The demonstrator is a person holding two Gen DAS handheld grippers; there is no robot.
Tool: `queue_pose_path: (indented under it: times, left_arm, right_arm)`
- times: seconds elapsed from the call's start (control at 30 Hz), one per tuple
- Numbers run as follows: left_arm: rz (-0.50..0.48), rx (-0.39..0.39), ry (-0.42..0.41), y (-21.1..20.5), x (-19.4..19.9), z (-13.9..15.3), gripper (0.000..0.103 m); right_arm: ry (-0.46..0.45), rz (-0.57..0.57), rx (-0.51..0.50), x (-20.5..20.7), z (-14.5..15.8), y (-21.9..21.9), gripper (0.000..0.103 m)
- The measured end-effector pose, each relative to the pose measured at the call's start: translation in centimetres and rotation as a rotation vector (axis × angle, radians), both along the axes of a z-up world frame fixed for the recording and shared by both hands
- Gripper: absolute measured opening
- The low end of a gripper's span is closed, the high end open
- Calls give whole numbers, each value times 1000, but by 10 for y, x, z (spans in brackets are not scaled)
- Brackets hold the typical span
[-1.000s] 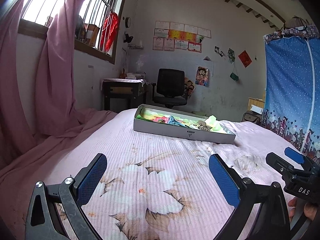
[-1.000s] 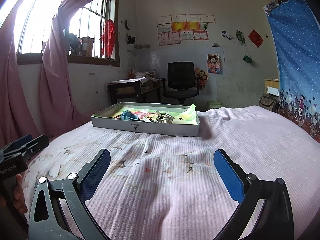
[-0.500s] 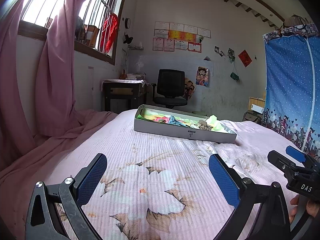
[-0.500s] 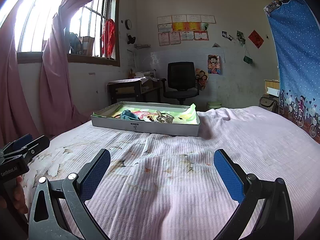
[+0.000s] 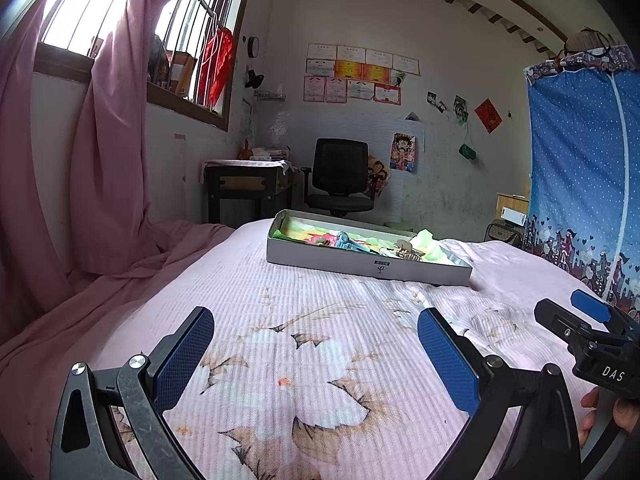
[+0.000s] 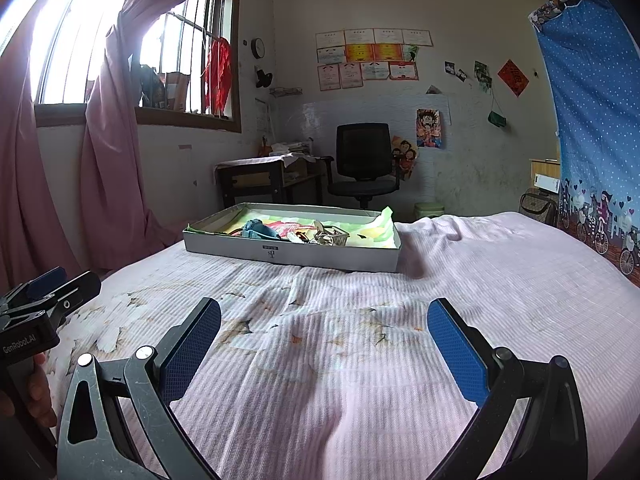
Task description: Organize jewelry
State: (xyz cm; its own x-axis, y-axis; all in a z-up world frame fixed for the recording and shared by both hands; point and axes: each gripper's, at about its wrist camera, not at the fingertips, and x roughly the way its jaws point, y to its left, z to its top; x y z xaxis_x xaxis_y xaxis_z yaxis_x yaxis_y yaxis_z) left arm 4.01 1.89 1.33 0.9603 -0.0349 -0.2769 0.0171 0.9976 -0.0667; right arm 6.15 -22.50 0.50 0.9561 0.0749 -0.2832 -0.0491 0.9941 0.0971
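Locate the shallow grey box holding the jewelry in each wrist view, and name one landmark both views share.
Left wrist view: the grey box lies on the pink bedspread, right of centre, beyond the open left gripper.
Right wrist view: the box lies left of centre, beyond the open right gripper.
Shared landmark: the black office chair behind the box.

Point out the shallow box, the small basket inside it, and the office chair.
shallow box point(image 6: 320, 257): right wrist view, on its grey front wall.
small basket point(image 6: 339, 237): right wrist view, on its woven side, inside the box toward the right.
office chair point(image 6: 363, 151): right wrist view, on the black backrest.
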Motion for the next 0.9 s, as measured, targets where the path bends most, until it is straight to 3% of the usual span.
queue_pose_path:
  times: [0.9]
  left_arm:
    - [-3, 5, -2, 0, -1, -1, 102]
  right_arm:
    - [0, 0, 0, 0, 0, 0, 102]
